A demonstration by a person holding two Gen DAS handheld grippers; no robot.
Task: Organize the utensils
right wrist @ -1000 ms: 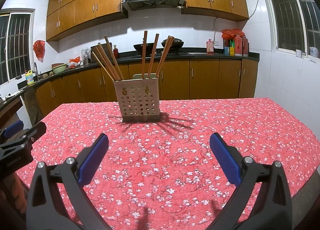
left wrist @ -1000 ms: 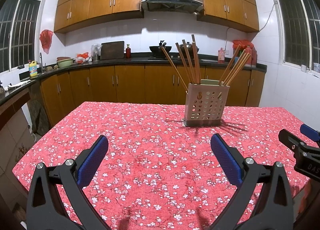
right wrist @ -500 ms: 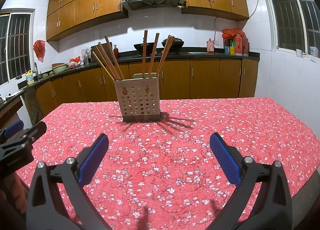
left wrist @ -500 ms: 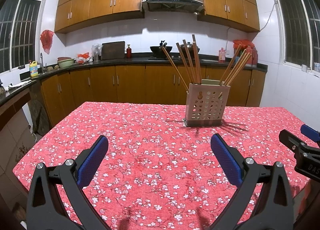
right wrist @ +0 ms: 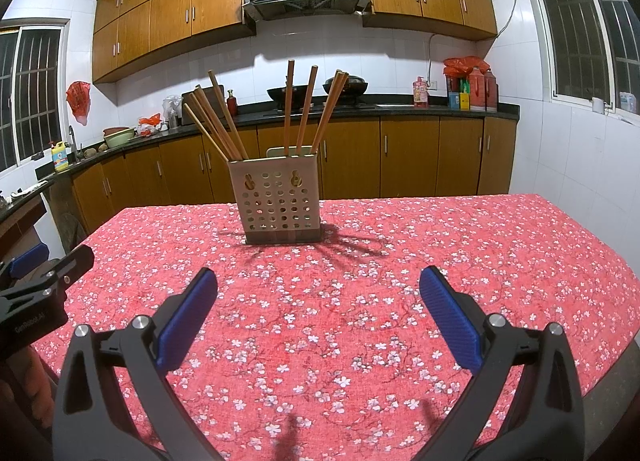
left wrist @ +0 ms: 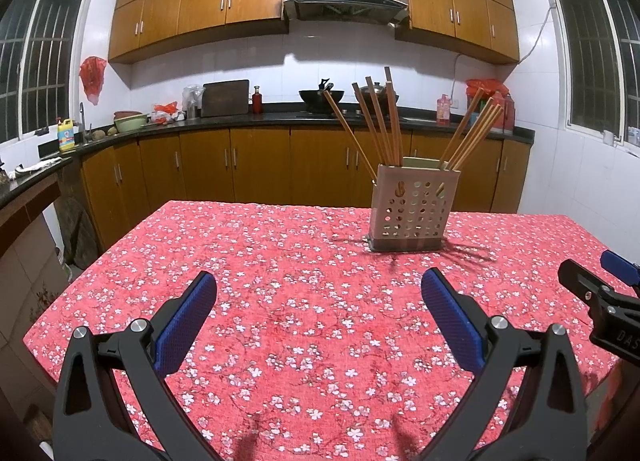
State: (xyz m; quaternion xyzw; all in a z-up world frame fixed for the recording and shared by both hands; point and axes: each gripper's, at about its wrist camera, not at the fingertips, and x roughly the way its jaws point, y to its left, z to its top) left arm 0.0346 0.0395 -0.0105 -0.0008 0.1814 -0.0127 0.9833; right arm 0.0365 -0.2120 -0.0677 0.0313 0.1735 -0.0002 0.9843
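Chopsticks stand fanned in a perforated beige holder on a table with a red floral tablecloth, while the left gripper and right gripper hover nearby, jaws spread wide, empty.

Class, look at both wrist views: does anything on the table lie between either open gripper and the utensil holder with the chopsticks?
Nothing visible does. Only bare flowered tablecloth lies between the right gripper and the utensil holder, and likewise between the left gripper and the holder. The chopsticks already stand inside it.
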